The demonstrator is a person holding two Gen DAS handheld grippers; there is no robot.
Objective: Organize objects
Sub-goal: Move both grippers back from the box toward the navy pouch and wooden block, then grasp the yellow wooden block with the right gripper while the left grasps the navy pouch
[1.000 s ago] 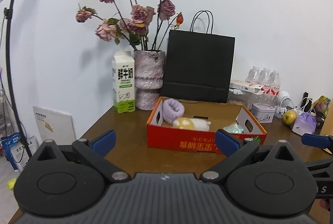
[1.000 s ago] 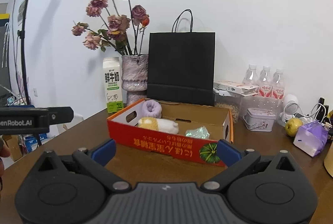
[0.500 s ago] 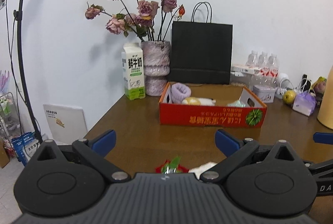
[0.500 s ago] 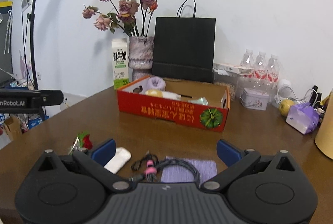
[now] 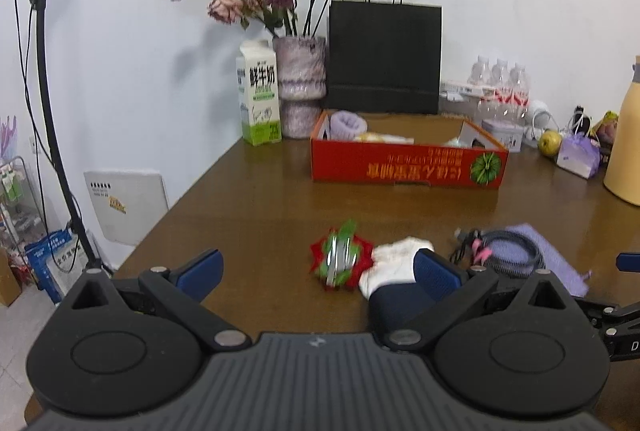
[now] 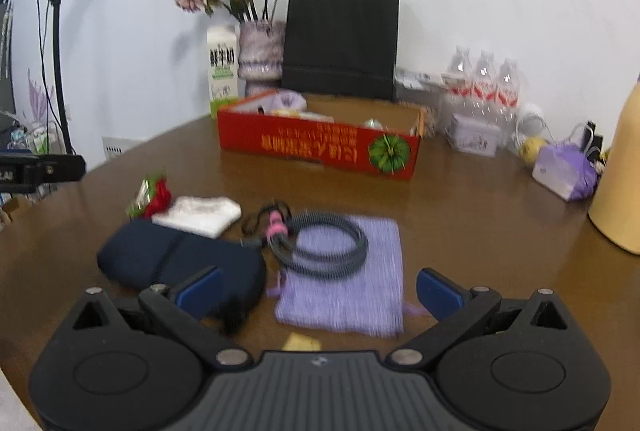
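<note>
While both tongs, left tongs (image 5: 316,267) and right tongs (image 6: 318,289), hang spread apart and empty above the bench's near edge, the coiled cable (image 6: 320,241) atop the purple cloth (image 6: 352,291) would probably drag the cloth along when lifted toward the red box (image 6: 320,147).

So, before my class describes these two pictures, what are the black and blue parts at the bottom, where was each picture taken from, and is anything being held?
No robot here: a person carries a hand-held gripper in each hand, each with a camera looking along its two blue-tipped fingers. One picture looks past the left gripper, the other past the right gripper. Both are open and hold nothing. On the brown table lie a red and green clip, a white cloth, a dark pouch and a coiled cable on a purple cloth. Behind stands a red box.
</note>
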